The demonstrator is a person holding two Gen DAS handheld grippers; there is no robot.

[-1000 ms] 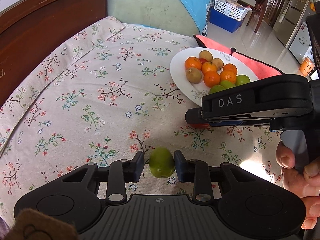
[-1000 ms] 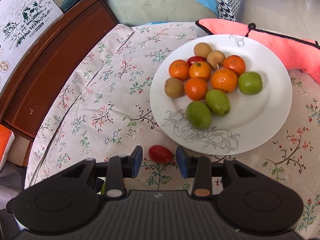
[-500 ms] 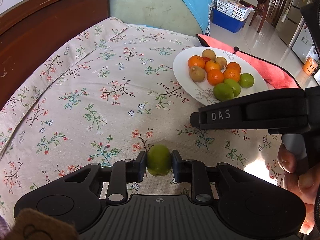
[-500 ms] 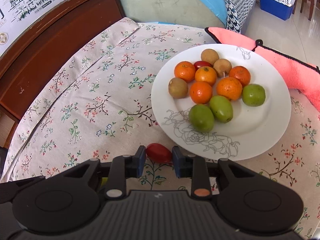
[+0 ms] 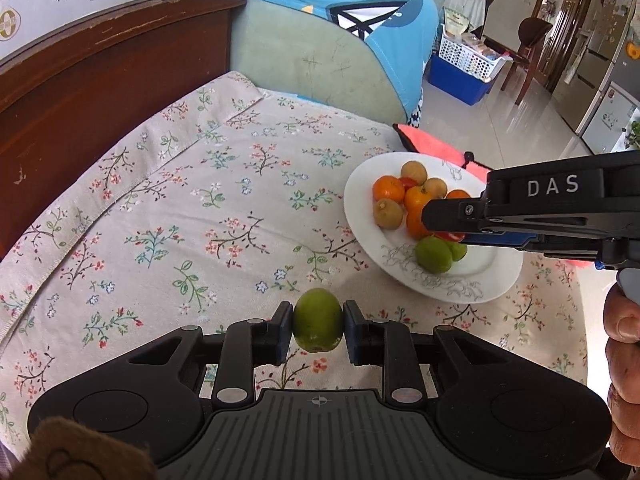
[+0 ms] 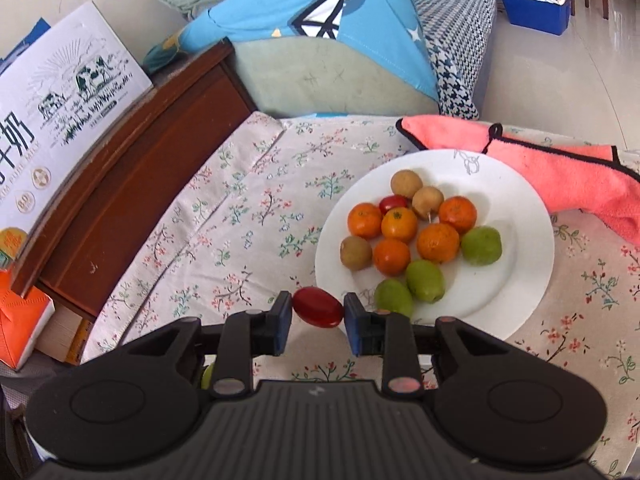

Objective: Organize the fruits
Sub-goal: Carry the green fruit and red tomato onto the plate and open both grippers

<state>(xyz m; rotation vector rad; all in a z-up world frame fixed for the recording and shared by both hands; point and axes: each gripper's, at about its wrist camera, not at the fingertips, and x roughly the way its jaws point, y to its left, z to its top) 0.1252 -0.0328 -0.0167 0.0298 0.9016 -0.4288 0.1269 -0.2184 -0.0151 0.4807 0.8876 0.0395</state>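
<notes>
The left gripper (image 5: 318,331) is clenched on a green fruit (image 5: 318,320), with 1 pad on each side of it. The fruit is held above the floral cloth (image 5: 192,216), near the left edge of the plate (image 5: 496,280) but not over it.

The right gripper (image 6: 318,317) grasps a red tomato (image 6: 318,312) between its 2 pads. The tomato is oval and lies a little tilted. From the right wrist view it is at the near left rim of the plate (image 6: 532,272). In the left wrist view the right gripper (image 5: 448,224) reaches in from the right over the plate, and the tomato (image 5: 451,236) shows as a small red spot under its tip, above the green fruits there.

On the plate lie 5 oranges (image 6: 437,242) in a group at the middle, 3 brown fruits (image 6: 355,253) at the far and left side, 1 more red tomato (image 6: 393,202) between the oranges, and 3 green fruits (image 6: 425,281) at the near and right side. The fruits touch each other in 1 cluster.

A pink towel (image 6: 560,176) lies behind the plate, and its edge passes under the far rim. A milk carton (image 6: 60,120) stands on the wooden board (image 6: 132,192) left of the cloth.
</notes>
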